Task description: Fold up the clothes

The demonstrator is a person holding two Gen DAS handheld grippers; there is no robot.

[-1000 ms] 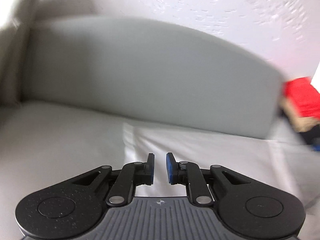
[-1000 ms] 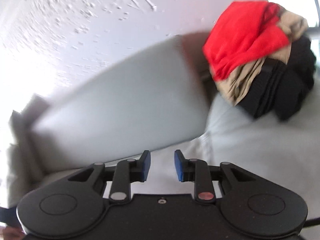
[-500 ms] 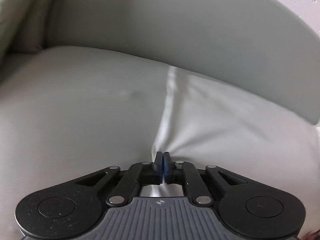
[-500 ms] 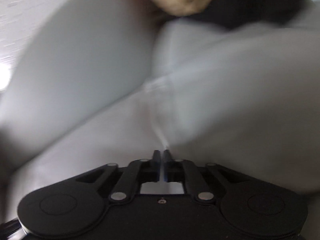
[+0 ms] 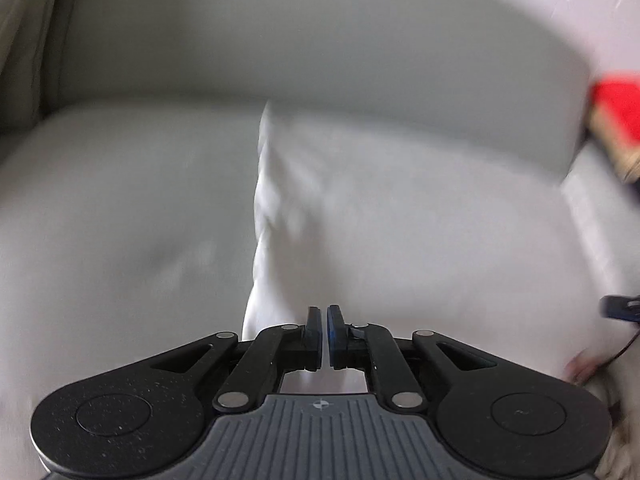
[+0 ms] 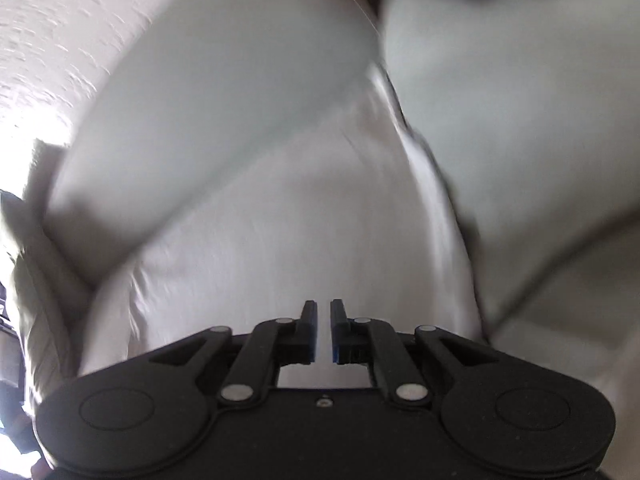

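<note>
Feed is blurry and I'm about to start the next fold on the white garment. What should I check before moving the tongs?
1. Left tongs gripping the white garment: not ok. Pads stand narrowly apart, with no cloth visibly pinched.
2. Right tongs gripping it: not ok. Same narrow gap.
3. Garment flat on the sofa seat: cannot tell. The picture is motion-blurred, and the garment's left edge looks rippled.
4. Clothes pile apart from the garment: ok. It sits at the far right by the backrest.
</note>
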